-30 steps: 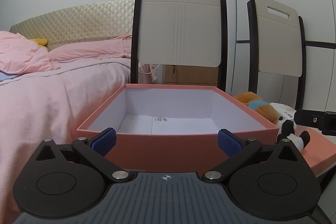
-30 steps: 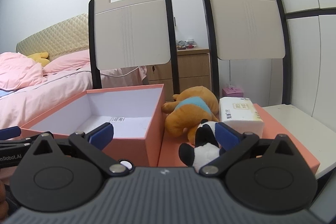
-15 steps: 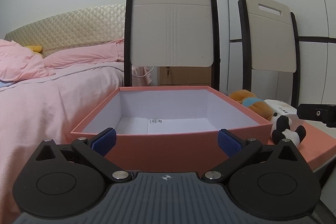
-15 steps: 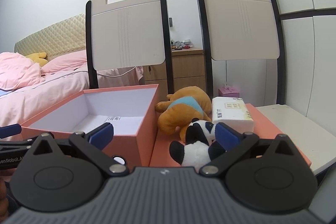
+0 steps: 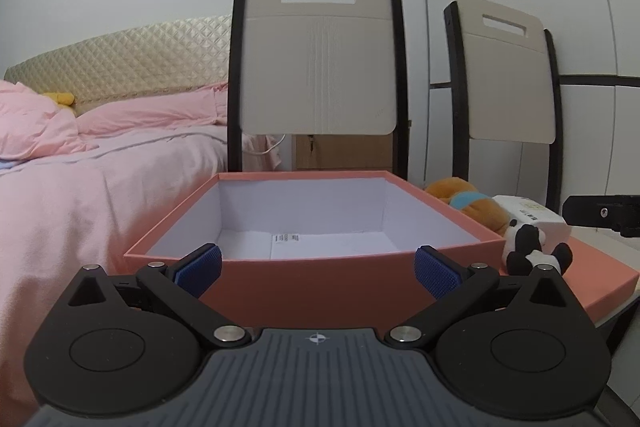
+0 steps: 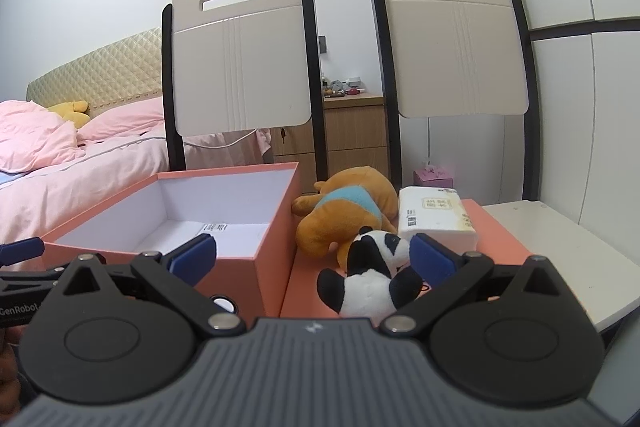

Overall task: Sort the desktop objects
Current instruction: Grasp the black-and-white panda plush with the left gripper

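Box (image 6: 256,227) at 9 o'clock; panda (image 6: 370,283) centre; dog (image 6: 348,207), tissues (image 6: 434,219) behind at 12–1 o'clock.

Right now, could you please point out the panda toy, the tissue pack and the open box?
panda toy (image 6: 370,285), right wrist view, on its white belly.
tissue pack (image 6: 434,215), right wrist view, on its top face.
open box (image 5: 320,281), left wrist view, on its near outer wall.

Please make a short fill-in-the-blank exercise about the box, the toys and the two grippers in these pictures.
1. The pink box holds no ____.
2. The panda toy lies beside the box on the pink ____.
3. The jaws of the right gripper stand ____.
4. The tissue pack is ____ in colour.

Missing words: toys; lid; open; white
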A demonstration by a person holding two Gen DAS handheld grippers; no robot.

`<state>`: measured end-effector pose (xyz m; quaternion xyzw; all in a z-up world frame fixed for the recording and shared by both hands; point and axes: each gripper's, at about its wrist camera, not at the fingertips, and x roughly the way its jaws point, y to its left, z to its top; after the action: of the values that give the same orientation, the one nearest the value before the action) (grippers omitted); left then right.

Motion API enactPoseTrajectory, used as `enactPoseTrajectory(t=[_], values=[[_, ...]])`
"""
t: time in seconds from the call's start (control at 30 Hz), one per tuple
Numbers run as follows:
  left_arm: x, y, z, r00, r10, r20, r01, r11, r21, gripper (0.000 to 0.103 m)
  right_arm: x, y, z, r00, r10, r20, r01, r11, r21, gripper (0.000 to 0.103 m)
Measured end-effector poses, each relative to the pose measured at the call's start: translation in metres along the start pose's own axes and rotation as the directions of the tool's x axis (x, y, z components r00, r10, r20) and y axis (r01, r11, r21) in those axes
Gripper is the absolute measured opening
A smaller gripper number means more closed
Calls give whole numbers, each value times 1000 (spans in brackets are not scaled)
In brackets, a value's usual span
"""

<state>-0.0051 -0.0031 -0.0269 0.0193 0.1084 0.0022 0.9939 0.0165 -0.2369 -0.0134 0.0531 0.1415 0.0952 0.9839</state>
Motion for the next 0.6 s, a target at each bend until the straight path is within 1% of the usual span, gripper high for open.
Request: enactPoseTrajectory(t=[0.13,0.27,0.33,0.4,0.5,0.6], values=[[-8,-20,-2,998,-33,49,31,998,47,103,-10,-12,4,1000,-24,14,24,1000,7,103],[-14,-48,0,991,-118,70,116,993,36,103,-36,-36,7,997,-63,52,63,998,13,103],[-17,-69,0,983,-168,74,165,985,41,103,-49,-50,5,993,-100,68,99,995,25,103],[-17,-92,-1,976,-201,81,197,979,61,103,-59,-64,4,990,-117,78,114,992,46,103],[-9,-132,-4,966,-239,100,228,967,111,101,-71,-83,1,988,-129,85,123,989,80,103],[15,-163,-8,965,-250,74,239,962,128,97,-82,-101,-1,986,-140,91,130,985,114,103]])
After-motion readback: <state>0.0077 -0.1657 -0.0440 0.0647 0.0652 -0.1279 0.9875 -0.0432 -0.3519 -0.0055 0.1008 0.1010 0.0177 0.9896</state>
